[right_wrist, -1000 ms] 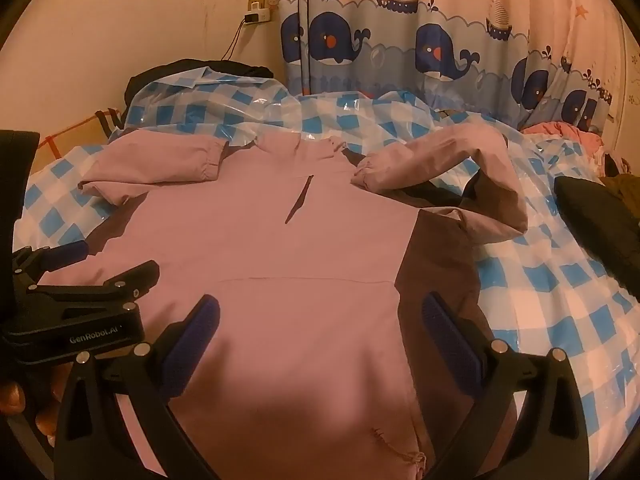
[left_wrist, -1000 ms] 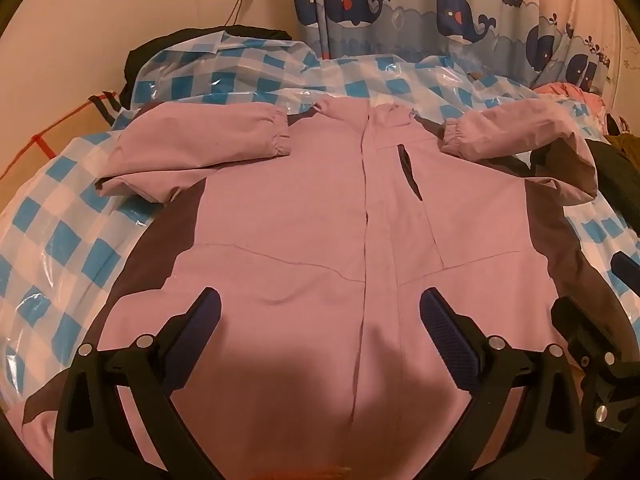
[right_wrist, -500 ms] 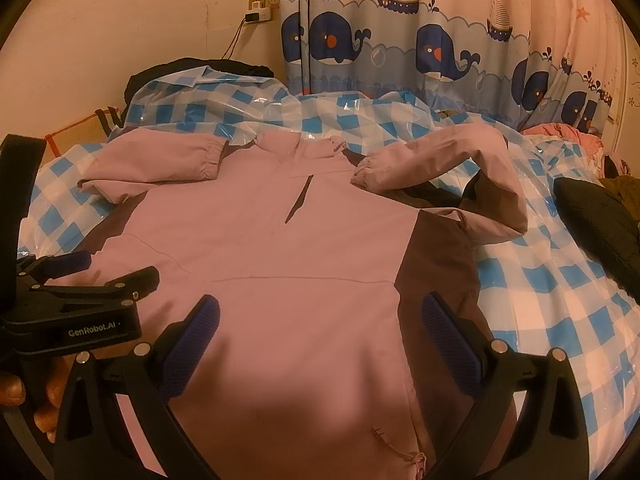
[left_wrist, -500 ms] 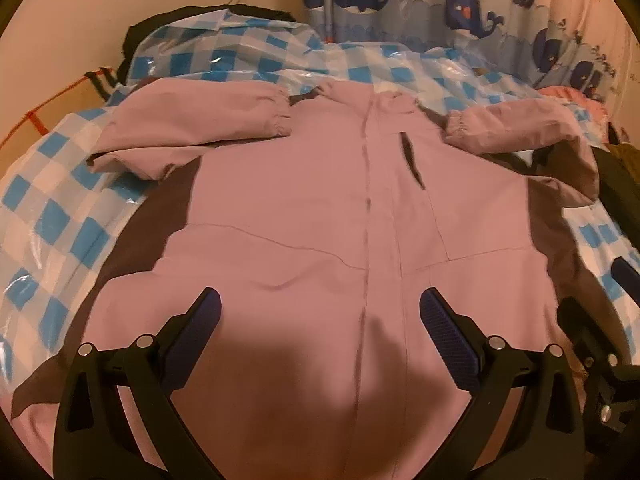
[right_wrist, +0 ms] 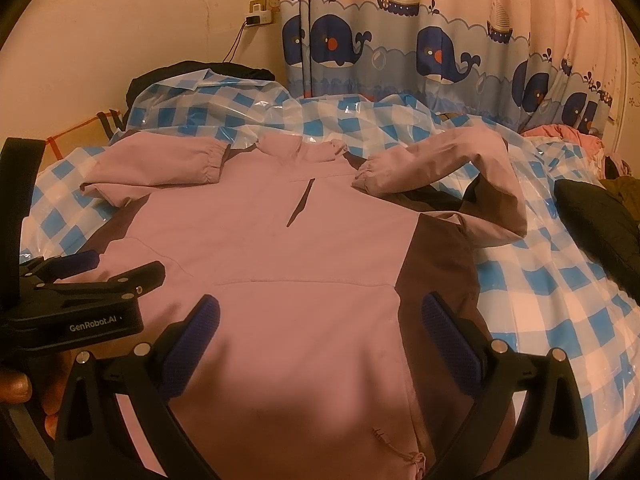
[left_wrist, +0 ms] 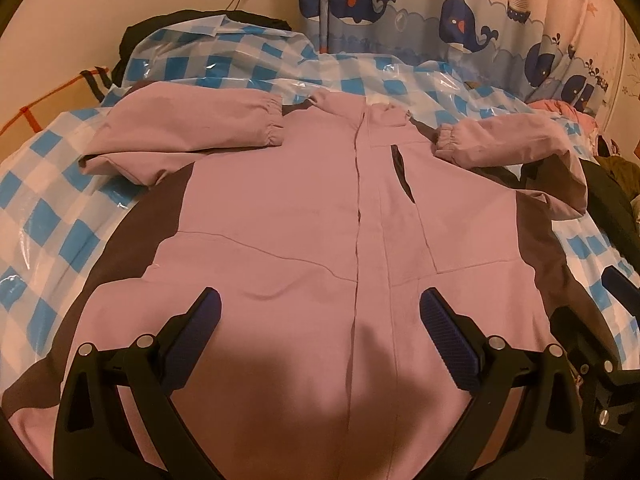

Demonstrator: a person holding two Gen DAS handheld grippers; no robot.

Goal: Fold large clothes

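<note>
Jacket: dusty pink body and sleeves, with dark brown side panels and a dark chest-pocket slit. Bed cover: glossy plastic sheet in a blue-and-white check. Curtain: pale blue and pink ground printed with navy whales bearing red-orange eye patches, small sailing boats and orange stars. Wall: cream, with faint small motifs. Left hand-held gripper and right hand-held gripper: black frames, dark blue ribbed finger pads. Dark garment at the right edge of the bed: black.
</note>
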